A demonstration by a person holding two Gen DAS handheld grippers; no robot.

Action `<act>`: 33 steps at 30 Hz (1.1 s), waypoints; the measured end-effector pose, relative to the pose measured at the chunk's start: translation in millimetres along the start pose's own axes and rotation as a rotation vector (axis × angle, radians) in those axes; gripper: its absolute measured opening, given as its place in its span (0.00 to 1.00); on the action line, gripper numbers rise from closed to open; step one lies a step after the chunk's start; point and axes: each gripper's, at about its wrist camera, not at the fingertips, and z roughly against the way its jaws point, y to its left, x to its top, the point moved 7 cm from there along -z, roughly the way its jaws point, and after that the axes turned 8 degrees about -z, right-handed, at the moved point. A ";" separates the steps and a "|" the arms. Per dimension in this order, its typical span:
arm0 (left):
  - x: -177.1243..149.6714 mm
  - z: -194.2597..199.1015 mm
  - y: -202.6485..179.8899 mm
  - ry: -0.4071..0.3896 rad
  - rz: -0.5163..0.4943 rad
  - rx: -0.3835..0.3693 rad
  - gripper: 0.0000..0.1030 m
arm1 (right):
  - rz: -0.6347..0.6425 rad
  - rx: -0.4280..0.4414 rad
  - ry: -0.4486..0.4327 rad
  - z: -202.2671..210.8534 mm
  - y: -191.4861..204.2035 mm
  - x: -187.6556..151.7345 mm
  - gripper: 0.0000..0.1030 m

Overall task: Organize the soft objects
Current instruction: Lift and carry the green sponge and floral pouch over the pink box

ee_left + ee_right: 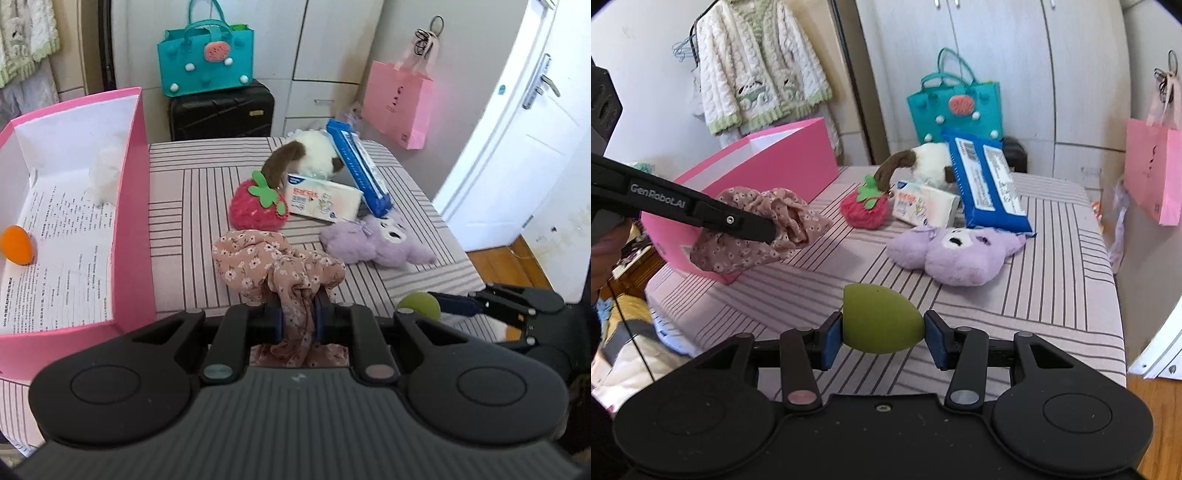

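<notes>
Two grips at once: we hold the floral cloth (275, 273) pinched in the left gripper (298, 308), lower centre, and the green sponge (881, 319) clamped in the right gripper (882, 338). Carry the cloth over the pink box (135, 206) (left of frame), clearing its rim before release.

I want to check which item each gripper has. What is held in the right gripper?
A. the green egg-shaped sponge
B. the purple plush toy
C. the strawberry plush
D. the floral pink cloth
A: in the right wrist view the green egg-shaped sponge sits clamped in the right gripper, while the left gripper holds the floral cloth.
</notes>
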 end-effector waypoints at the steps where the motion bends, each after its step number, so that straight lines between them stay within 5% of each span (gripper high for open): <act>1: -0.2 2.8 0.1 0.006 -0.005 -0.004 0.14 | 0.002 0.002 0.011 1.1 0.2 0.3 0.51; 18: -20.1 70.3 3.6 0.115 -0.051 -0.105 0.14 | 0.004 0.124 0.145 53.5 42.3 25.4 0.51; 33: -22.3 124.8 19.5 0.061 -0.087 -0.132 0.15 | 0.175 0.170 0.182 63.8 101.0 57.2 0.51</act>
